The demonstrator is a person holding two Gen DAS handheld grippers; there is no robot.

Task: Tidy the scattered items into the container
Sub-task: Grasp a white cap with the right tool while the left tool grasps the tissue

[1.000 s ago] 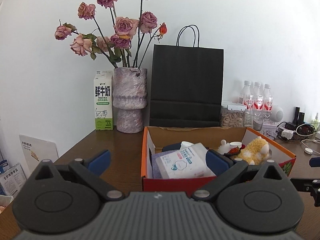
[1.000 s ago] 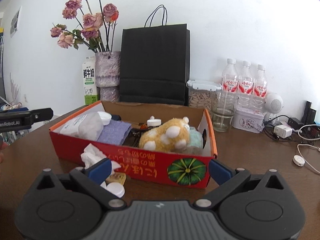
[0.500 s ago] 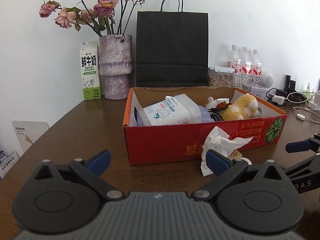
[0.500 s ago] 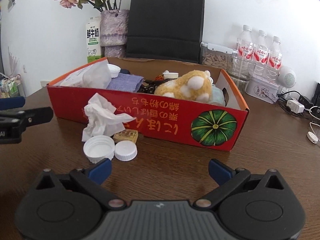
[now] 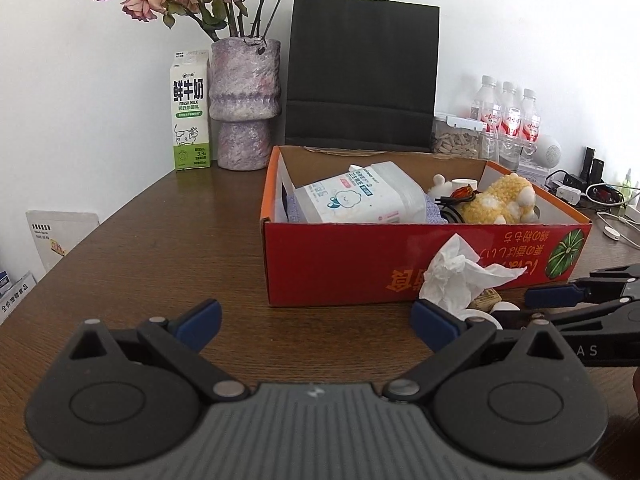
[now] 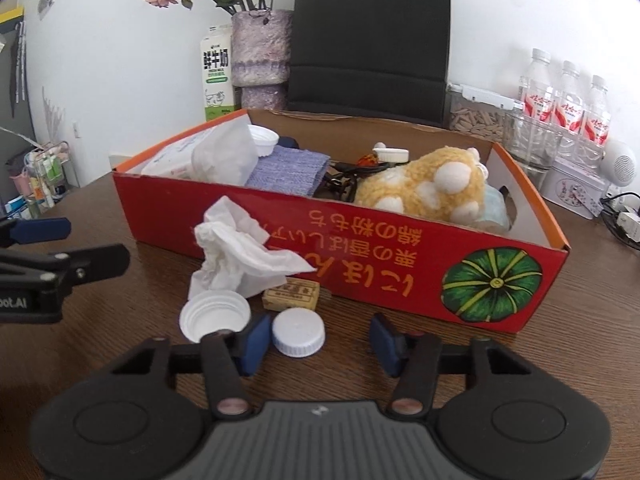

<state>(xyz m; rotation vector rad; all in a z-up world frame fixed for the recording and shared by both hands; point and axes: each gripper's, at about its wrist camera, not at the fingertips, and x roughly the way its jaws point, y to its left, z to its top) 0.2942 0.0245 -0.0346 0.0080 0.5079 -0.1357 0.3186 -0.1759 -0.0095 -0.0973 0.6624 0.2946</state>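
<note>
A red cardboard box [image 6: 360, 256] [image 5: 340, 264] holds a wipes pack [image 5: 360, 200], a purple cloth [image 6: 288, 168] and a yellow plush toy [image 6: 424, 188]. In front of it on the table lie a crumpled white tissue [image 6: 240, 248] [image 5: 460, 272], a small tan block [image 6: 292, 294], an upturned white cap [image 6: 214, 314] and a closed white cap [image 6: 298, 332]. My right gripper [image 6: 320, 342] is open, low over the table, with the closed cap between its fingers near the left one. My left gripper [image 5: 316, 320] is open and empty, left of the tissue.
Behind the box stand a milk carton [image 5: 190, 112], a purple vase with dried roses [image 5: 244, 100], a black paper bag [image 5: 360, 76], water bottles [image 6: 568, 104], a glass [image 6: 528, 140] and a tin [image 6: 572, 188]. Cables lie at the right [image 5: 608, 216].
Both grippers have come lower and nearer the loose items. My right gripper's fingers have narrowed and now stand either side of the closed white cap.
</note>
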